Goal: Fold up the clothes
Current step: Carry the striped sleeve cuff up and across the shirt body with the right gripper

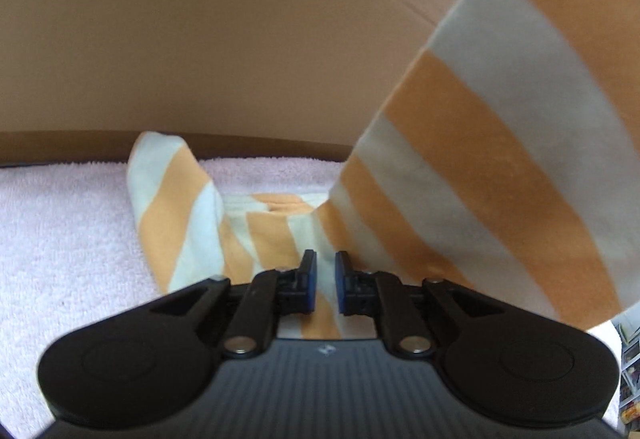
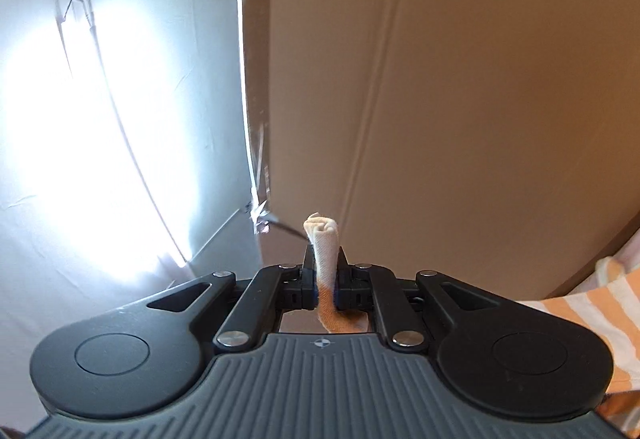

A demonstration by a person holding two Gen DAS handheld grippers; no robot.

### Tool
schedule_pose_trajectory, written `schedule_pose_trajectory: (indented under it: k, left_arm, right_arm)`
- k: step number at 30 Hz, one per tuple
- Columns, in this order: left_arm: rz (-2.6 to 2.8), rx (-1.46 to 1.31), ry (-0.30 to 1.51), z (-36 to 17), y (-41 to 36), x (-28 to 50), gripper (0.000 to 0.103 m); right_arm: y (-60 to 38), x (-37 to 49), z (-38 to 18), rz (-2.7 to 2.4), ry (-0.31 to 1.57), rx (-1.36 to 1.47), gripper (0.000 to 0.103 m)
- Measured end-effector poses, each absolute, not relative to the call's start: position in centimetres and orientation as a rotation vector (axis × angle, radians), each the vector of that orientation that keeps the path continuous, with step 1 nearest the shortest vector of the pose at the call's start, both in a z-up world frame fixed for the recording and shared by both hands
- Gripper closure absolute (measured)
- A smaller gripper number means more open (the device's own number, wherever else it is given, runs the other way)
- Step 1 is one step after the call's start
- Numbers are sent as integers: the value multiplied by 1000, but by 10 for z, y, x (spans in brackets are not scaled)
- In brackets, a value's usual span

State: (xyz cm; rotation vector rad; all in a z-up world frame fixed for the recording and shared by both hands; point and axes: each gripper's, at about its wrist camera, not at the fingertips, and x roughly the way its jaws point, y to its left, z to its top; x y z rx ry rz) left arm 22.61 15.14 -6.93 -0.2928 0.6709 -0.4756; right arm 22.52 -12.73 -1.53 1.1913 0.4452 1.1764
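An orange-and-white striped garment [image 1: 176, 207] lies partly on a pale pink towel [image 1: 60, 239]. One broad part of the garment rises steeply up and to the right [image 1: 500, 143]. My left gripper [image 1: 325, 271] hovers low over the flat part, its blue pads [image 1: 311, 279] a narrow gap apart with nothing pinched between them. In the right wrist view my right gripper [image 2: 325, 267] points slightly upward and is shut on a bunched edge of the garment [image 2: 325, 239]. That edge pokes out past the fingertips. More striped cloth [image 2: 592, 319] hangs at the lower right.
A tall brown cardboard wall [image 1: 200, 39] stands just behind the towel and fills the right wrist view too [image 2: 480, 79]. A bright white curtain [image 2: 100, 99] is at the left. Shelves with small items [image 1: 630, 359] show at the far right edge.
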Motion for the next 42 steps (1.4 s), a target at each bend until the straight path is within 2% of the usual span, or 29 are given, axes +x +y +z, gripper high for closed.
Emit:
schedule_pose_trajectory:
  k: [7, 9, 11, 27, 30, 33, 37, 42]
  left_arm:
    - [-464, -274, 663, -65, 154, 223, 91]
    - [-466, -258, 661, -63, 156, 221, 80]
    - [-467, -257, 658, -61, 161, 219, 74]
    - [-468, -276, 638, -64, 168, 219, 73]
    - [-476, -311, 644, -65, 169, 219, 68]
    - [-490, -407, 656, -70, 183, 223, 58]
    - [-504, -477, 656, -74, 188, 222, 54]
    - [-512, -428, 623, -73, 181, 220, 51]
  right_arm:
    - [-112, 213, -13, 1252, 476, 1168, 96]
    - [-108, 209, -15, 1271, 490, 1161, 96]
    - [-103, 206, -16, 1293, 500, 1150, 96]
    - [-106, 138, -24, 1470, 537, 1045, 94]
    - [-115, 121, -36, 1491, 554, 1037, 94]
    - [-116, 107, -48, 1512, 565, 1023, 94]
    - [-115, 92, -69, 1527, 576, 1008, 93]
    - [-122, 76, -100, 1494, 600, 1005, 93]
